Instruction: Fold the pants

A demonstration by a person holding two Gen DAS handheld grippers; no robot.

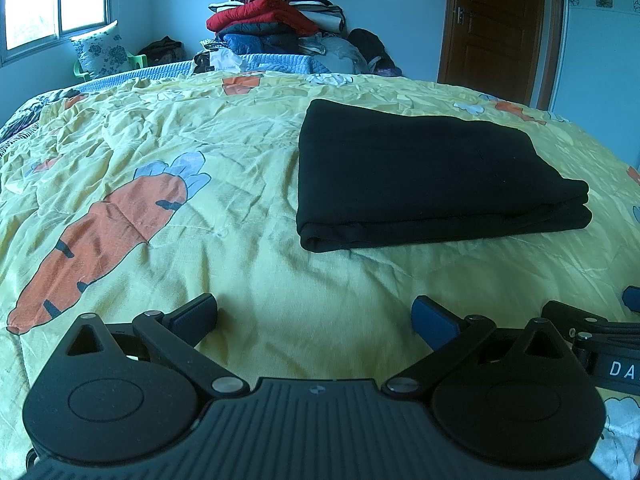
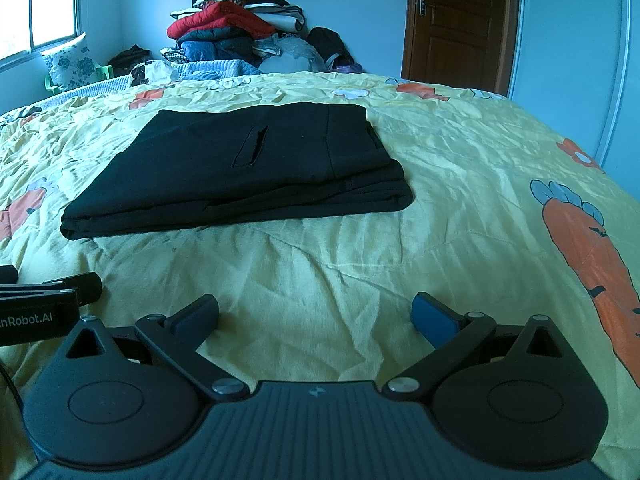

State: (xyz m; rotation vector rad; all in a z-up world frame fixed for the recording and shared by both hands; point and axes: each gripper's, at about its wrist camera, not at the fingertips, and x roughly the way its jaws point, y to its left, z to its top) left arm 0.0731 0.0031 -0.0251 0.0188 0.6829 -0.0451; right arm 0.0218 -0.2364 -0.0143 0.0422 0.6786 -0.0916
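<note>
The black pants (image 1: 424, 176) lie folded in a flat rectangle on the yellow carrot-print bedspread (image 1: 240, 208). In the right wrist view the pants (image 2: 248, 168) show a back pocket slit on top. My left gripper (image 1: 316, 316) is open and empty, low over the bedspread, short of the pants' near edge. My right gripper (image 2: 316, 314) is open and empty, also short of the pants. Each gripper shows at the edge of the other's view: the right one (image 1: 600, 328) and the left one (image 2: 48, 292).
A tall pile of clothes and quilts (image 1: 272, 20) stands at the far end of the bed. A brown door (image 1: 500, 20) is at the back right, a window (image 1: 52, 0) at the back left with a floral pillow (image 1: 102, 50) below it.
</note>
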